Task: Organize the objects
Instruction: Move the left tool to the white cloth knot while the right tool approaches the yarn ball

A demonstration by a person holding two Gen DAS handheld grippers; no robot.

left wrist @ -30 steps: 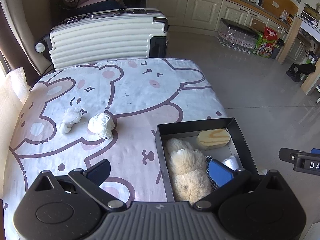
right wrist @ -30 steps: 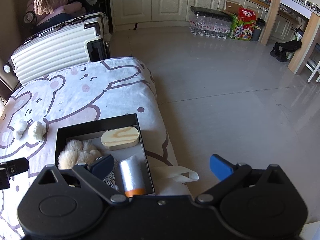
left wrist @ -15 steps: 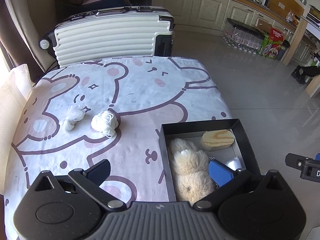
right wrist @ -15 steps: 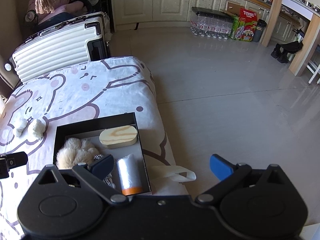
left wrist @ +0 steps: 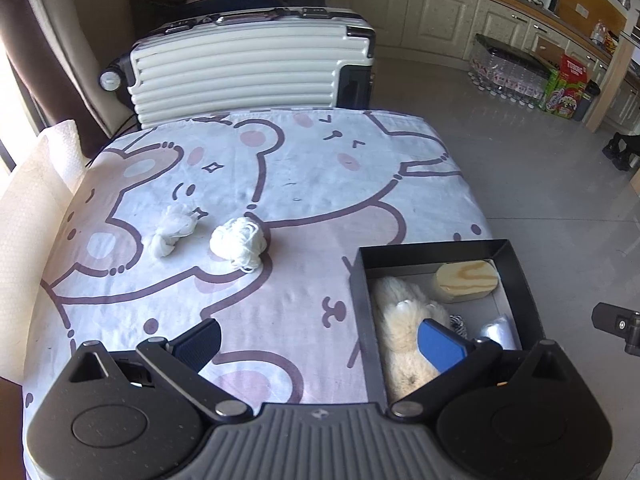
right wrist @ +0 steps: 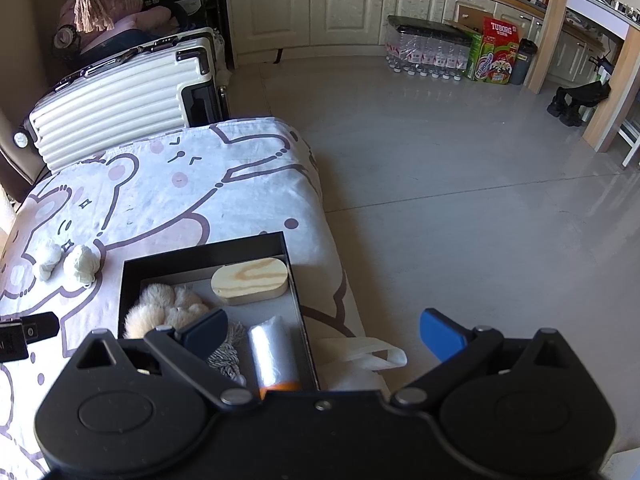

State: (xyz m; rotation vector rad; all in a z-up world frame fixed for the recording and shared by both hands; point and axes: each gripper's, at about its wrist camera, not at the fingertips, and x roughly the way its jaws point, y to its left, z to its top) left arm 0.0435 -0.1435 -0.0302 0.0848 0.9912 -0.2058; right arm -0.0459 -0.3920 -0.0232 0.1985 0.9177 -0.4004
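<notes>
Two fisheye wrist views look down and forward over one table.

The left view sits above the bear-print pink-and-white cloth [left wrist: 280, 184]; the right view hangs over the table's floor-side edge. Both share the open black rectangular box [left wrist: 436, 249] [right wrist: 200, 253] and the ribbed cream hard-shell suitcase [left wrist: 248, 68] [right wrist: 112, 108].

A box [left wrist: 436, 250] is sitting at the bench's [left wrist: 304, 184] right near corner, holding a furry toy [left wrist: 400, 320] at its left, a wooden block [left wrist: 466, 280] at its far right and a roll [right wrist: 272, 354] nearer. Two yarn balls [left wrist: 238, 242] are lying side by side to the box's left. A suitcase [left wrist: 248, 68] is standing behind the bench.
</notes>
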